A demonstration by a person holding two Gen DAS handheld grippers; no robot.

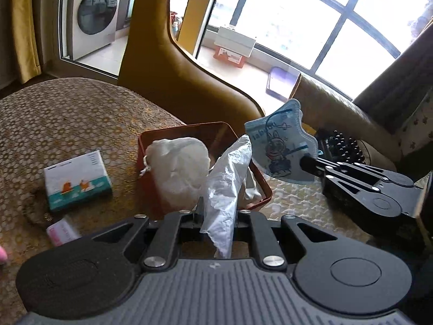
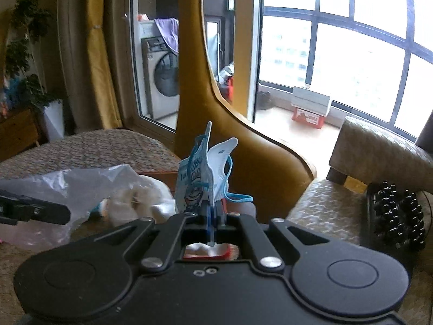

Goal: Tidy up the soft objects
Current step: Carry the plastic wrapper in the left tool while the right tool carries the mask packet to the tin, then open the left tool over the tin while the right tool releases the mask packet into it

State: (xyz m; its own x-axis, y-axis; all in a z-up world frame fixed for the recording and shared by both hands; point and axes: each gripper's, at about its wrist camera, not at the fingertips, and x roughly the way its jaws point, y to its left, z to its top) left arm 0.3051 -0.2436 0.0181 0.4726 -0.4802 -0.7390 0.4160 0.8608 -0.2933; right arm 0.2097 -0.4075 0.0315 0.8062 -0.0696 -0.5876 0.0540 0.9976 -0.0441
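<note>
A washing machine [image 1: 94, 16] stands behind the glass door, a purple cloth [image 2: 169, 32] draped over its top. A mustard chair back [image 1: 167, 62] rises at the far edge of the patterned seat cushion [image 1: 67, 113]. A black beaded massager [image 2: 397, 211] lies near the cushion's right edge. A potted plant [image 2: 27, 54] stands far left, a red-and-white box [image 2: 311, 108] by the window.

Black linkage-armed left tool [image 1: 217, 211] and right tool [image 2: 212, 214], silver screws, round pivots.
</note>
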